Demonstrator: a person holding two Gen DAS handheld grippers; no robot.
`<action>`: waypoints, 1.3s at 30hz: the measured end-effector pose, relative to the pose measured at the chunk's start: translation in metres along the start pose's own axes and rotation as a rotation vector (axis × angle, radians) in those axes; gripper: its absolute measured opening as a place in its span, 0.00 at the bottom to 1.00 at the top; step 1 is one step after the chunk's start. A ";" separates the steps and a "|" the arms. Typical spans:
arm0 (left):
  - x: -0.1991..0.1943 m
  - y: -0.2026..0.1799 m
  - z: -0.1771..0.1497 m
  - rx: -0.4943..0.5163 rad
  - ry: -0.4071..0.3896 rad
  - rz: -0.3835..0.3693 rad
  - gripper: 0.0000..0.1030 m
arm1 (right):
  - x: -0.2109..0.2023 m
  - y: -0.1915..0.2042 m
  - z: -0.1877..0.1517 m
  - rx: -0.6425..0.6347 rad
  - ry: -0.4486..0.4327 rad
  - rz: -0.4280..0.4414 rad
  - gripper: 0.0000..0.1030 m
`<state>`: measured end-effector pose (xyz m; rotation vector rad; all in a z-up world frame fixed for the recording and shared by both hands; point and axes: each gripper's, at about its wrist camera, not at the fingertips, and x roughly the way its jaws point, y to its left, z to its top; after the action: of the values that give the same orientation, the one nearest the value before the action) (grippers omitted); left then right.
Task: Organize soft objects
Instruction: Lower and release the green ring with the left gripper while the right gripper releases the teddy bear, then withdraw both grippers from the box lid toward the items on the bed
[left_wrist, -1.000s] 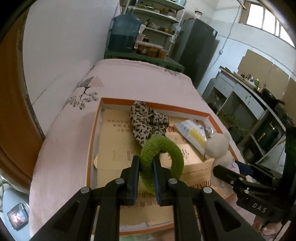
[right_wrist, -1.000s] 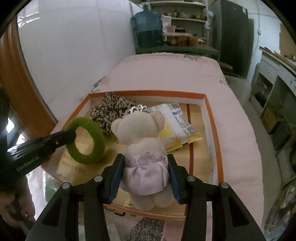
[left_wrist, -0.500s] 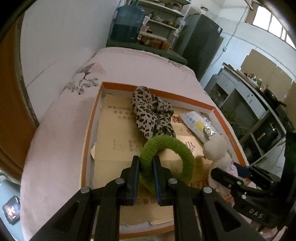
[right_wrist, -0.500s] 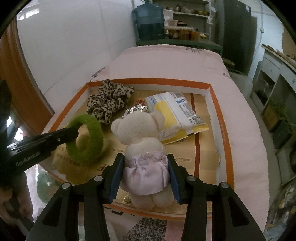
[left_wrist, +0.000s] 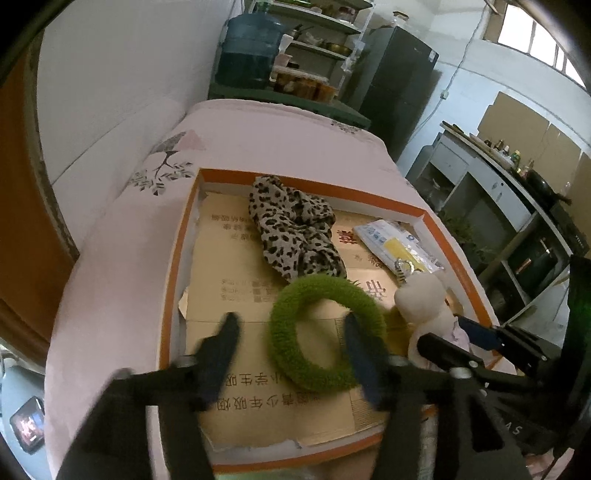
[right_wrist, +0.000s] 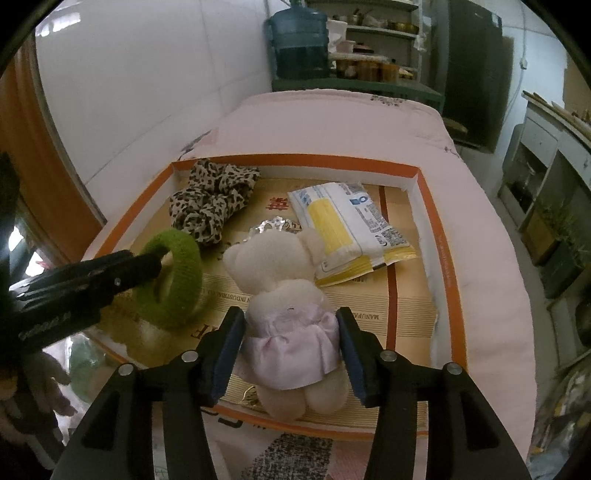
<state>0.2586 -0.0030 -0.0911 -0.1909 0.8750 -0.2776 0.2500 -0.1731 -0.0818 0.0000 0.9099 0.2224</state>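
A fuzzy green ring (left_wrist: 325, 332) lies in the orange-rimmed box (left_wrist: 173, 280) on its cardboard floor. My left gripper (left_wrist: 291, 332) is open, its blurred fingers either side of the ring and apart from it. The ring also shows in the right wrist view (right_wrist: 173, 280). My right gripper (right_wrist: 291, 332) stands around a cream teddy bear in a lilac dress (right_wrist: 284, 295), which rests on the box floor; its pads sit at the dress sides with small gaps. A leopard-print scrunchie (left_wrist: 295, 236) lies at the box's far left.
A white and yellow packet (right_wrist: 347, 229) lies in the far right of the box, a small silver tiara (right_wrist: 273, 226) behind the bear's head. The box (right_wrist: 439, 258) sits on a pink bedcover (right_wrist: 332, 125). A white wall runs along the left.
My left gripper has opened and let go of the green ring, which dropped flat onto the cardboard. My right gripper has widened around the bear, and the bear now rests on the box floor.
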 end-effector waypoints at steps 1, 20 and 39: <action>-0.001 0.001 0.000 -0.006 -0.002 -0.003 0.62 | 0.000 0.000 0.000 0.000 -0.001 0.000 0.53; -0.028 -0.007 0.000 0.019 -0.040 0.018 0.62 | -0.017 0.003 -0.004 -0.002 -0.018 -0.005 0.59; -0.081 -0.025 -0.008 0.055 -0.123 0.035 0.62 | -0.067 0.013 -0.010 -0.002 -0.077 -0.009 0.59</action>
<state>0.1989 -0.0011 -0.0302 -0.1402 0.7471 -0.2544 0.1997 -0.1738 -0.0347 0.0025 0.8324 0.2138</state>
